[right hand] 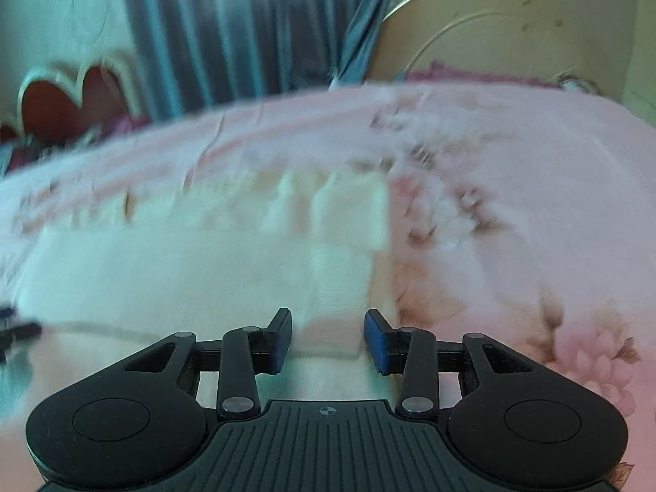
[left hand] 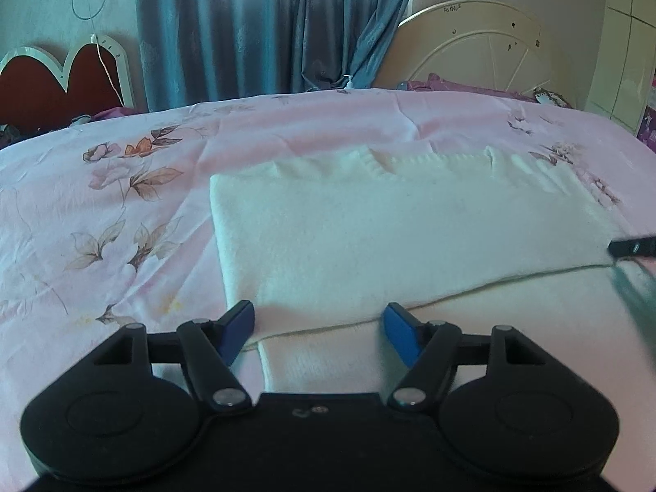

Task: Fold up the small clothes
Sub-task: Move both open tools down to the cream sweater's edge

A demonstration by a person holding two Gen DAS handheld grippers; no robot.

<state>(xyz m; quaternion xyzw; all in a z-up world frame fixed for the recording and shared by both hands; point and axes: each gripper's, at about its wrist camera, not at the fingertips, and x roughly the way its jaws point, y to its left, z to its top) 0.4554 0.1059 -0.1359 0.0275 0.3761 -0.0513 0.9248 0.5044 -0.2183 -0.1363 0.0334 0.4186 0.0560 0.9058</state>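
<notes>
A white knit garment point(left hand: 389, 238) lies folded on the pink floral bedsheet point(left hand: 102, 205), its upper layer doubled over a lower one with a fold edge running across. My left gripper point(left hand: 320, 332) is open and empty, its blue pads just above the garment's near left corner. My right gripper point(right hand: 328, 340) is open and empty over the garment's point(right hand: 205, 266) near right edge; this view is blurred by motion. The right gripper's tip shows at the right edge of the left wrist view point(left hand: 631, 248).
The bed fills both views. A red heart-shaped headboard point(left hand: 53, 82) stands at the back left, blue curtains point(left hand: 254, 28) behind the bed, and a round cream panel point(left hand: 484, 49) at the back right. Purple bedding point(left hand: 451, 84) lies along the far edge.
</notes>
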